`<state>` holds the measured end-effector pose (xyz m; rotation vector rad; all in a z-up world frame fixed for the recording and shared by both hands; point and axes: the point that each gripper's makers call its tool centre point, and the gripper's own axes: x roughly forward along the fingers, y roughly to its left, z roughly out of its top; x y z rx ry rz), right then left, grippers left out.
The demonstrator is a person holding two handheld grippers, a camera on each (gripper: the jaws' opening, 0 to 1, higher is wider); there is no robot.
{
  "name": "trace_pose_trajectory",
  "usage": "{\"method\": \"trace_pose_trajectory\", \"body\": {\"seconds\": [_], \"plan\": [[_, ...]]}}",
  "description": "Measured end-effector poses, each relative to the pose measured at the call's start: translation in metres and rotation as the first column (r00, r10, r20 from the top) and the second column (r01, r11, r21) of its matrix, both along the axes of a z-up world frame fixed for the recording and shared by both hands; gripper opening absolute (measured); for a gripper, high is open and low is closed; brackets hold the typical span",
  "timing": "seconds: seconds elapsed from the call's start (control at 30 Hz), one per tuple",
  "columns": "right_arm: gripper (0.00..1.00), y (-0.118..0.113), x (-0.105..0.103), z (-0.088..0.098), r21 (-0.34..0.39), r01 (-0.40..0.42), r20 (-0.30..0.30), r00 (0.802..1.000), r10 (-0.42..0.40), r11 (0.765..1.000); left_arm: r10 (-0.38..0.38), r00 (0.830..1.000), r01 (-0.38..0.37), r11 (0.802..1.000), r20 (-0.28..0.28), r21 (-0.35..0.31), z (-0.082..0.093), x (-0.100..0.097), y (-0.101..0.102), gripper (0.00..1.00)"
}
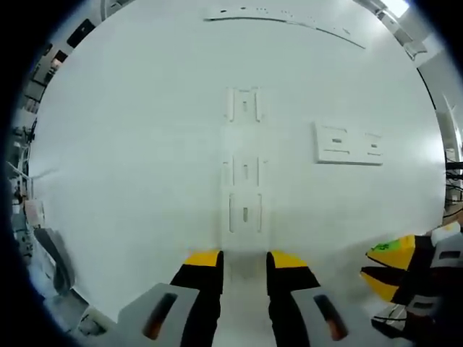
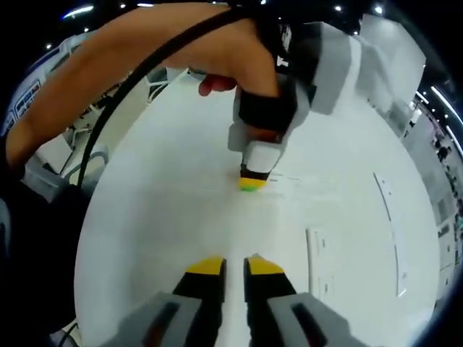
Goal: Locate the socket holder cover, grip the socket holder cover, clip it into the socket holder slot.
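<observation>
Left gripper view, going L to R: clutter at the far L past the table edge, too blurred to name. My left gripper [image 1: 244, 262] comes up from the bottom, black jaws w/ yellow tips and grey housings, set a moderate gap apart w/ nothing between them. The table [image 1: 130, 166] is smooth matte white. Straight ahead of the tips lies the socket holder [image 1: 245, 170], a long white plastic strip running away from me, w/ rectangular slot outlines along it; the nearest slot sits just ahead of my tips. Low contrast, so can't tell if any cover is clipped in. R of the strip and apart from it, a flat white rectangular socket plate [image 1: 348, 144] w/ two raised blocks on its face. Far ahead, a thin white bar [image 1: 286, 18] lies across the table. At lower R my right gripper [image 1: 391, 267] comes in, yellow tips w/ a green patch.

Right gripper view, L to R: my bare forearm [image 2: 137, 58] reaches across from upper L, a black cable along it. My hand [image 2: 253, 65] grips the left tool, which points down w/ its yellow-green tip at the table. My right gripper [image 2: 235, 266] rises from the bottom, jaws narrow, only a slim gap, empty. To its R, faint white strips [image 2: 316, 253] lie flat on the table; which one is the socket holder cover I can't tell.
</observation>
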<state>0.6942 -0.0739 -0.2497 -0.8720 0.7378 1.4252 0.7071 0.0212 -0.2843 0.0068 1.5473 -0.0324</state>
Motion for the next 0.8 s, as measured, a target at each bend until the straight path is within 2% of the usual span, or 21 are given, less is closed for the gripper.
{"method": "trace_pose_trajectory", "body": {"seconds": [0.2, 0.4, 0.53, 0.73, 0.8], "plan": [[0.12, -0.0005, -0.0002, -0.0013, -0.004, -0.002, -0.003, 1.000, 0.002, 1.000, -0.002, 1.000, 0.002, 1.000, -0.004, 0.000, -0.0029, -0.0026, -0.0023, 0.24], [0.12, 0.0001, 0.0015, -0.0009, -0.005, -0.002, -0.003, 1.000, 0.002, 1.000, -0.012, 1.000, 0.012, 1.000, -0.007, -0.002, 0.0006, 0.0031, -0.0003, 0.24], [0.12, 0.0008, 0.0016, -0.0011, -0.008, -0.006, -0.002, 1.000, 0.005, 1.000, -0.004, 1.000, 0.004, 1.000, -0.016, -0.005, -0.0012, -0.0017, -0.0019, 0.24], [0.12, 0.0016, 0.0035, -0.0005, -0.006, -0.003, -0.003, 1.000, 0.003, 1.000, 0.012, 1.000, -0.012, 1.000, 0.000, -0.020, -0.0009, -0.0030, 0.0010, 0.24], [0.12, 0.0009, 0.0019, -0.0012, -0.008, -0.004, -0.002, 1.000, 0.004, 1.000, 0.015, 1.000, -0.015, 0.999, 0.001, -0.030, -0.0004, 0.0029, 0.0047, 0.24]]}}
